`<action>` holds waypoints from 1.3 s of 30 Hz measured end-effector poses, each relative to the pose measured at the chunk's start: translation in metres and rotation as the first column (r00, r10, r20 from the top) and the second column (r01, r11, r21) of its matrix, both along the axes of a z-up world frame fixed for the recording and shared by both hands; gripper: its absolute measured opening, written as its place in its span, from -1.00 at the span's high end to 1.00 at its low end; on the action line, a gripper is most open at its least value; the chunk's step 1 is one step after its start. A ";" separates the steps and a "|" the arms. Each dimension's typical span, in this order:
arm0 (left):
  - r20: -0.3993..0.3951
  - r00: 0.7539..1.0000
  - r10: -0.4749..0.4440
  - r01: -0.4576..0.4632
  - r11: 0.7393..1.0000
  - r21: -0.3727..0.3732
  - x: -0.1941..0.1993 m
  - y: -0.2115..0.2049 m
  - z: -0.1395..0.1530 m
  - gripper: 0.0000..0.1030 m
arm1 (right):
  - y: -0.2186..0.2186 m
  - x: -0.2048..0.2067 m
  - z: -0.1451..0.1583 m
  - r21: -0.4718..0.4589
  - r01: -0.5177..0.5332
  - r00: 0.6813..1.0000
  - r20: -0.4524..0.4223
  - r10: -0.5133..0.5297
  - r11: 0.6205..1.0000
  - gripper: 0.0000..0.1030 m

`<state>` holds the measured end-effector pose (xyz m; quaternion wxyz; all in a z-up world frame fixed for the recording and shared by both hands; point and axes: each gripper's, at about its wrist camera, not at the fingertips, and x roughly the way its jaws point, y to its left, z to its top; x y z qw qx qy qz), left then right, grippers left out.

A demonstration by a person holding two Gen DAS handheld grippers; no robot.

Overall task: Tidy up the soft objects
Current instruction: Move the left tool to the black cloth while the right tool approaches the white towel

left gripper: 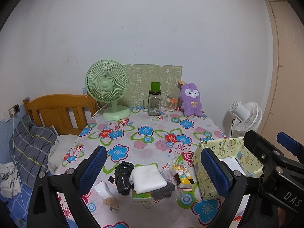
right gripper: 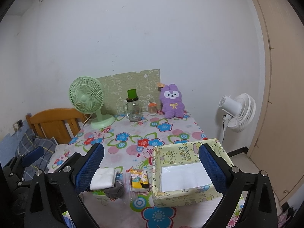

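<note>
Soft, even indoor light fills both wrist views, leaving the pale wall (left gripper: 152,28) flat and slightly bluish. Shadows under items on the floral tablecloth (left gripper: 152,133) are faint. Fisheye distortion bows the door frame (right gripper: 266,76) and darkens the corners. Focus is sharp, without motion blur or strong glare.

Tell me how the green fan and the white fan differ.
The green fan stands on the flowered table; the white fan stands beside the table, off it. The green fan faces toward the camera, while the white fan is turned sideways, showing its motor housing. Both have round slatted grilles and both have a cord attached.
</note>
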<state>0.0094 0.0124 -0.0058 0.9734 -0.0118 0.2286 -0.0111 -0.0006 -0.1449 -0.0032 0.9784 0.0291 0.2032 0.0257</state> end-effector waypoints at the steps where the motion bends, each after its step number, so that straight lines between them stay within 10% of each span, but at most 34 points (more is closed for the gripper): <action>1: 0.000 1.000 0.001 -0.001 1.000 0.001 0.000 0.000 0.000 -0.94 | 0.000 0.000 0.000 0.001 -0.001 1.000 0.001 0.001 1.000 -0.96; 39: -0.186 0.981 0.053 -0.051 0.999 0.011 0.048 0.049 -0.077 -0.79 | 0.057 0.065 -0.077 0.037 -0.076 0.973 -0.214 0.082 0.996 -0.74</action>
